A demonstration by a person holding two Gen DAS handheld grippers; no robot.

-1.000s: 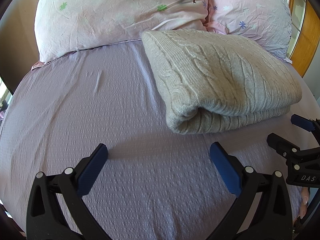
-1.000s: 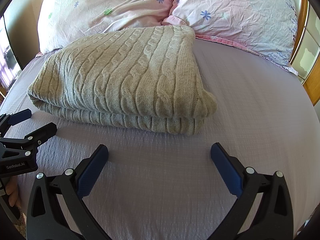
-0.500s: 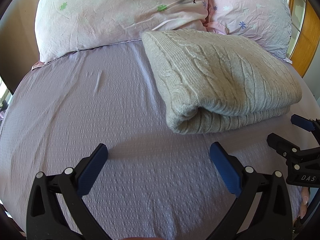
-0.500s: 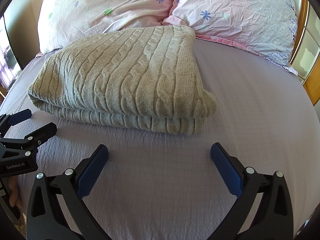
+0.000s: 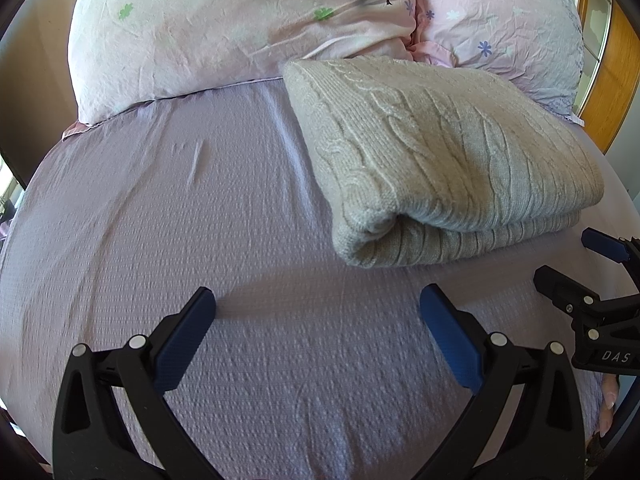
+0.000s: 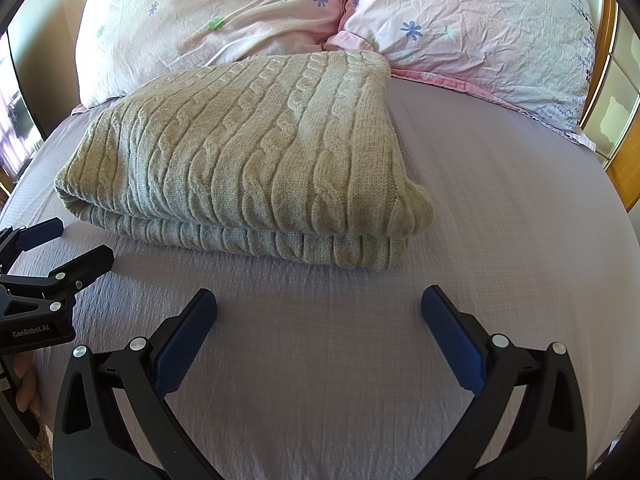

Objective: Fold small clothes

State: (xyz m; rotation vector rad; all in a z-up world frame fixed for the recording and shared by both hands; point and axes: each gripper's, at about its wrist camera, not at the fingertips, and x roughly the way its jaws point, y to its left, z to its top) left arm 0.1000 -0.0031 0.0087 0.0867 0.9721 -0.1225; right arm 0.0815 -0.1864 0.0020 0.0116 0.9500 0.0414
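Sweater (image 6: 248, 148), grey cable knit, lies folded on bed sheet (image 5: 200, 240) just ahead of both tongs, touching neither. Left tongs (image 5: 316, 312) spread wide, empty; right tongs (image 6: 318, 308) spread wide, empty. Likely soft, thick, floppy, fairly light, not slippery. Best pinched at the near layered edge or its corners.

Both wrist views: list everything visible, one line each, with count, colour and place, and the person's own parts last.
sweater: 1, beige cable-knit, folded, lying on the bed in front of the pillows
pillows: 2, pale pink with flower prints, side by side at the head of the bed
sheet: 1, lilac, covering the bed
wood frame: 1, orange-brown, right edge
left gripper: 1, black with blue pads, open, short of the sweater
right gripper: 1, black with blue pads, open, short of the sweater
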